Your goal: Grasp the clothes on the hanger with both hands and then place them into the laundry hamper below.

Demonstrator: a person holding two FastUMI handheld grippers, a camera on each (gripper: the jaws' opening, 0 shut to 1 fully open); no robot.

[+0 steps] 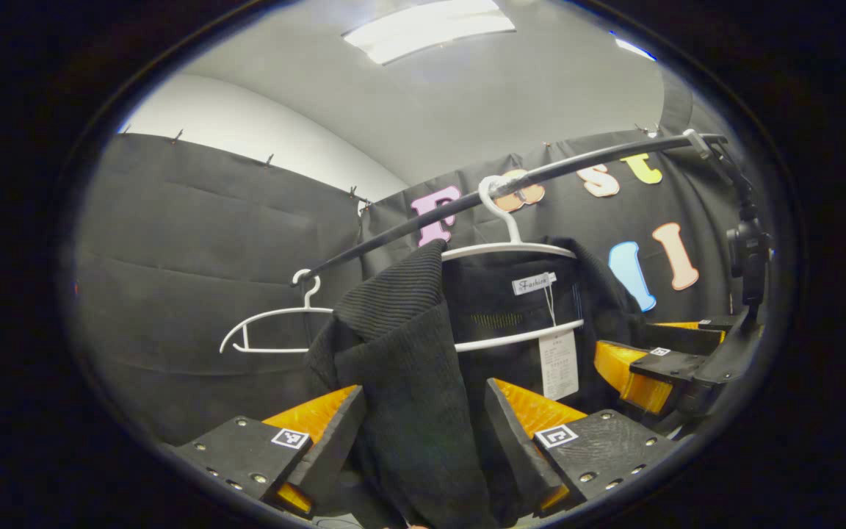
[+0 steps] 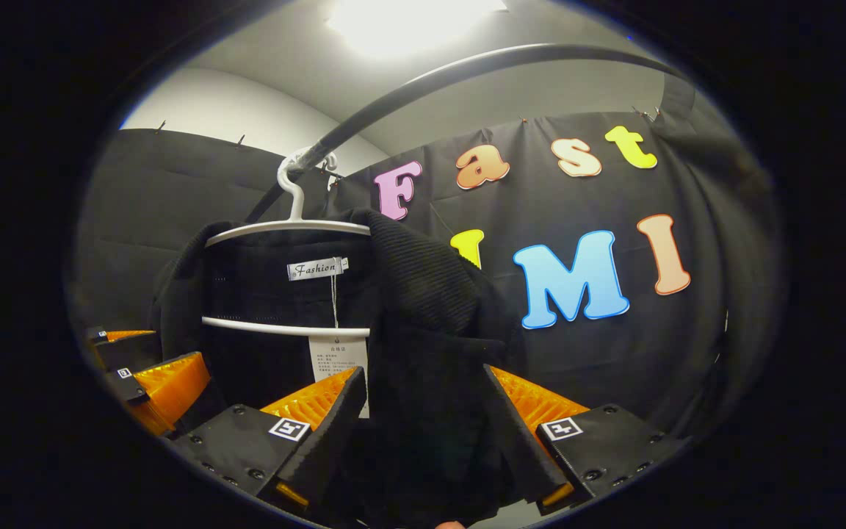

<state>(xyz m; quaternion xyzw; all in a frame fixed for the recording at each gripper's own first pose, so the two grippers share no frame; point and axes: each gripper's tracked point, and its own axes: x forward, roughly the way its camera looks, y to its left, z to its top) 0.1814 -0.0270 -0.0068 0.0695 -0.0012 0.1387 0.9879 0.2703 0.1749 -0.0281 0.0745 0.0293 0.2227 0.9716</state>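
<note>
Gripping black ribbed knit garment (image 1: 408, 345) at both front edges: left gripper (image 1: 423, 441) and right gripper (image 2: 423, 433) jaws look clamped on fabric. Lift toward 12 o'clock, clearing white plastic hanger (image 1: 511, 250), before lowering.

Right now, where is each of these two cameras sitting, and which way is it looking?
Left gripper view: rides on the left gripper, looking up at the black garment on a white hanger; its jaws straddle the front edge.
Right gripper view: rides on the right gripper, looking up; its jaws straddle the other front edge.
Shared: garment, hanger, black rail; each also shows the other gripper.
</note>
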